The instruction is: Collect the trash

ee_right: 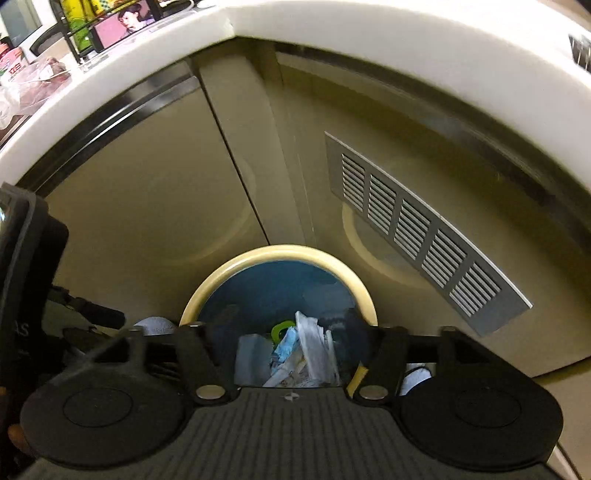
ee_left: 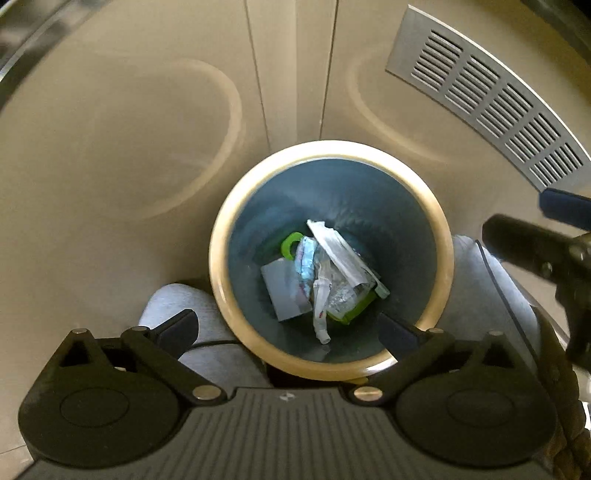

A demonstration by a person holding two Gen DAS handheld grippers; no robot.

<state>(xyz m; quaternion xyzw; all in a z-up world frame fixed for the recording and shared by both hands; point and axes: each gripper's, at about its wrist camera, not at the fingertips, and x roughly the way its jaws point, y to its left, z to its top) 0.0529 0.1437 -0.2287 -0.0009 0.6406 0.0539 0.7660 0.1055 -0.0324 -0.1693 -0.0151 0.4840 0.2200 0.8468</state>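
Observation:
A round bin with a cream rim (ee_left: pixel 221 236) and a blue-grey inside stands on the floor below both grippers. At its bottom lies trash (ee_left: pixel 325 280): white crumpled wrappers, a grey card, clear plastic and a green plastic piece (ee_left: pixel 290 240). My left gripper (ee_left: pixel 288 330) hangs over the bin's near rim, open, with nothing between its fingers. The right gripper (ee_right: pixel 291 321) is also open and empty above the bin rim (ee_right: pixel 280 253), with the trash (ee_right: pixel 306 350) showing between its fingers. It also shows at the right edge of the left wrist view, as the right gripper (ee_left: pixel 535 221).
Beige cabinet doors (ee_left: pixel 110 147) with a grey vent grille (ee_left: pixel 498 96) stand just behind the bin. A white counter edge (ee_right: pixel 332 26) runs above, with packets and bottles (ee_right: pixel 44 66) on it. Two grey fabric shapes (ee_left: pixel 173 306), probably the person's feet, flank the bin.

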